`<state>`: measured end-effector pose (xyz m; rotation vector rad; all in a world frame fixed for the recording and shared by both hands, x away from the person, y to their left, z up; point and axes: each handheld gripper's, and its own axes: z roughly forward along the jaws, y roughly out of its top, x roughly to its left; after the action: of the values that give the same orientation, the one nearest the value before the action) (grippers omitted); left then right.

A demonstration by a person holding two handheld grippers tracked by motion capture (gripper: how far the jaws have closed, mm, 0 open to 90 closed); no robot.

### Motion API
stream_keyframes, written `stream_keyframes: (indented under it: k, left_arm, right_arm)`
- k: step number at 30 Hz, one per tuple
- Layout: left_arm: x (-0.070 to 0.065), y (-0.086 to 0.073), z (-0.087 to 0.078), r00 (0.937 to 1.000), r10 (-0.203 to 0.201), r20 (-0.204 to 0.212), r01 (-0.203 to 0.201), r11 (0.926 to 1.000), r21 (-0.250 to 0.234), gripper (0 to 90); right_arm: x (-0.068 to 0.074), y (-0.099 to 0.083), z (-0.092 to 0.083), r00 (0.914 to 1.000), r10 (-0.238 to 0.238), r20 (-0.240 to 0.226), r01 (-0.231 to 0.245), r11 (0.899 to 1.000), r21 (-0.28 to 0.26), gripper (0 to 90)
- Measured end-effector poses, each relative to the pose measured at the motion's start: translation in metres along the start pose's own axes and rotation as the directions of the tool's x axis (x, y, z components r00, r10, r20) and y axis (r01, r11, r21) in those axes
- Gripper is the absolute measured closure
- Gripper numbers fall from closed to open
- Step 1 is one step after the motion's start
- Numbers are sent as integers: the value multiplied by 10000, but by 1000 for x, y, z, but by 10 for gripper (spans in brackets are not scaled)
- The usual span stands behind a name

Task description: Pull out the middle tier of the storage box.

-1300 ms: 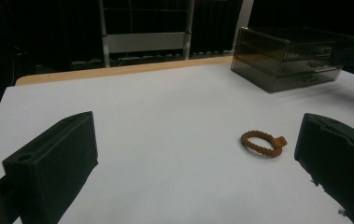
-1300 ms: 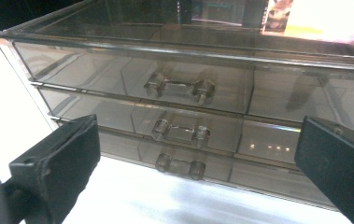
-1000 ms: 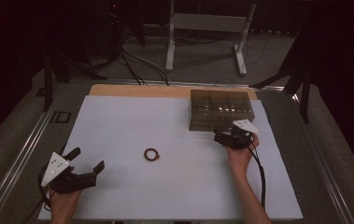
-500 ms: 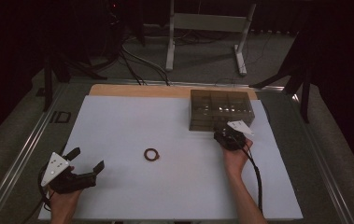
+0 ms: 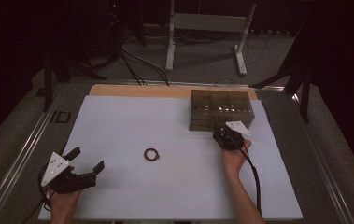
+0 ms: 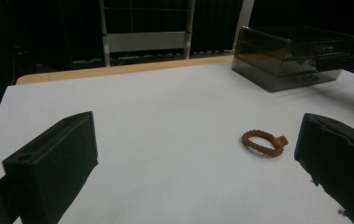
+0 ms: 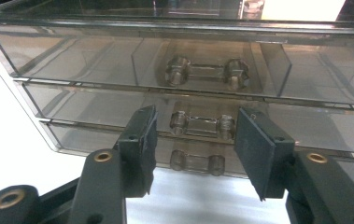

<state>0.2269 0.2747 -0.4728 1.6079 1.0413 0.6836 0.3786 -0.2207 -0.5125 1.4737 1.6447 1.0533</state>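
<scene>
The right gripper (image 5: pixel 225 135) has edged up to the clear drawer box (image 5: pixel 220 110), its jaws closing around the middle drawer's handle (image 7: pixel 202 125).

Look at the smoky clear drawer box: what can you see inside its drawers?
Through the tinted front of the drawer box, dividers and clear handles show, but no contents. The tint and reflections hide the deeper parts, so small items cannot be ruled out.

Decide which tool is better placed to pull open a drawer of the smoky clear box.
Right. The right tool faces the drawer box, jaws either side of the middle drawer handle. The left tool sits far off.
</scene>
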Motion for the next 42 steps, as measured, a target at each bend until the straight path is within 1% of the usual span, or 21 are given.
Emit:
stream_keyframes:
  k: [5,8,13,15,22,24,29,33,38,42]
  left_arm:
    - [0,0,0,10000,-13,-6,13,10000,7,9]
    - [0,0,0,10000,-6,-3,6,10000,1,9]
    - [0,0,0,10000,-22,-1,22,10000,-4,9]
    - [0,0,0,10000,-10,5,10,10000,-2,9]
    - [0,0,0,10000,6,-2,-6,10000,-9,9]
    - [0,0,0,10000,7,-4,-7,10000,-11,9]
    - [0,0,0,10000,9,-1,-9,10000,-16,9]
    - [0,0,0,10000,4,-1,-4,10000,-16,9]
    - [0,0,0,10000,-4,1,4,10000,-20,9]
    - [0,0,0,10000,4,8,-4,10000,-28,9]
  right_arm:
    - [1,0,1,9999,-27,147,27,10000,1,494]
    - [2,0,2,9994,64,331,-62,10000,-38,494]
    - [2,0,2,9993,60,380,-57,10000,-68,497]
    - [3,0,2,9987,52,507,-46,9999,-116,517]
    - [5,0,2,9983,116,577,-107,9998,-148,536]
    - [6,-1,2,9977,132,665,-124,9998,-129,553]
    - [6,-1,2,9972,182,723,-174,9998,-123,553]
    - [8,-2,4,9962,297,822,-298,9996,1,553]
    - [9,-3,4,9950,408,916,-409,9992,-11,554]
    - [11,-2,5,9938,366,1047,-369,9993,12,558]
